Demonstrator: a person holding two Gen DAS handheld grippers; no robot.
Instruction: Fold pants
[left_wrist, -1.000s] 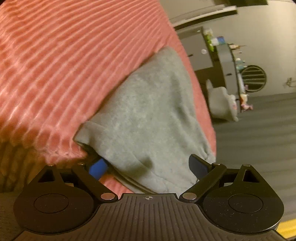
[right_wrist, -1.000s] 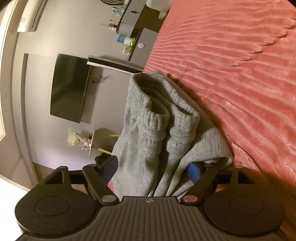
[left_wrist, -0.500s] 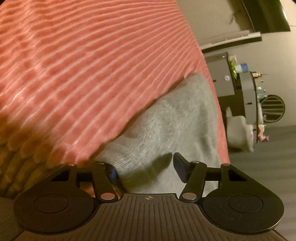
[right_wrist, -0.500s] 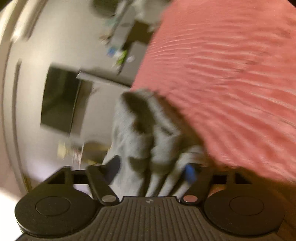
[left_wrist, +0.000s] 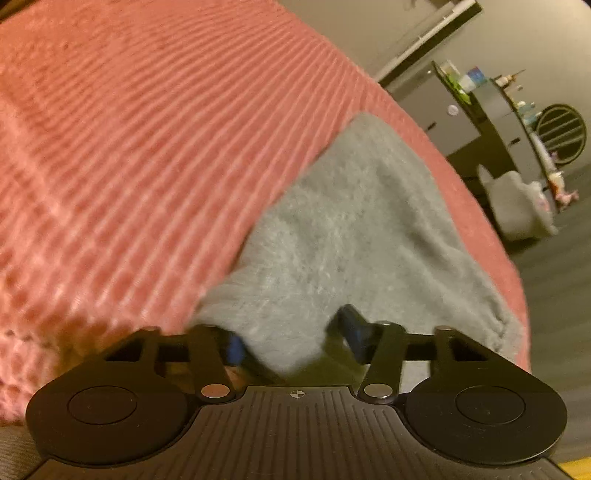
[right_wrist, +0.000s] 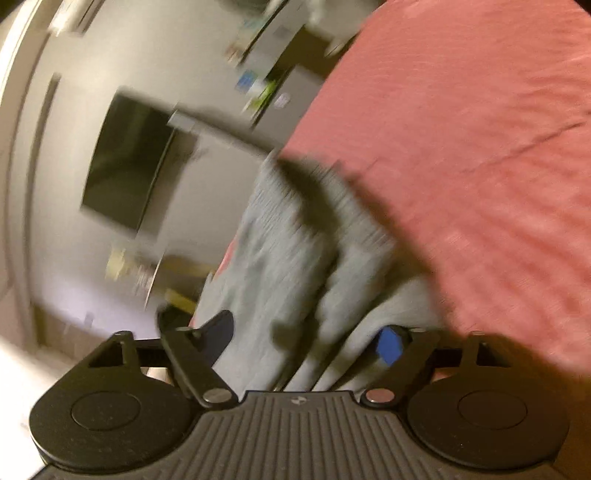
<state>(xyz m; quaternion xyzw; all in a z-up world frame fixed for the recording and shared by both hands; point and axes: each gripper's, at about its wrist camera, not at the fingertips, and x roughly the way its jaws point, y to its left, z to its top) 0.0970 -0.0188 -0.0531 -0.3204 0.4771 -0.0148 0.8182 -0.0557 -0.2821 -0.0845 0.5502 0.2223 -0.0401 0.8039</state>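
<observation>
Two hand-held grippers, left (left_wrist: 291, 341) and right (right_wrist: 308, 338), have been closing and now clench the soft, limp grey fleece pants (left_wrist: 354, 236) at the edge of the red ribbed bedspread (left_wrist: 147, 147); the bunched fabric is likely to sag.

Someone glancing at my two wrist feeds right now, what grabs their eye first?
The ribbed pink bedspread fills most of both views. Grey pants lie at its edge, bunched fabric sitting between the left tongs and the right tongs. Beyond, a dark TV hangs on the wall.

Blurred by motion, the right gripper (right_wrist: 306, 338) clamps bunched grey pants (right_wrist: 295, 258) at the edge of a red bedspread (right_wrist: 461, 129).
</observation>
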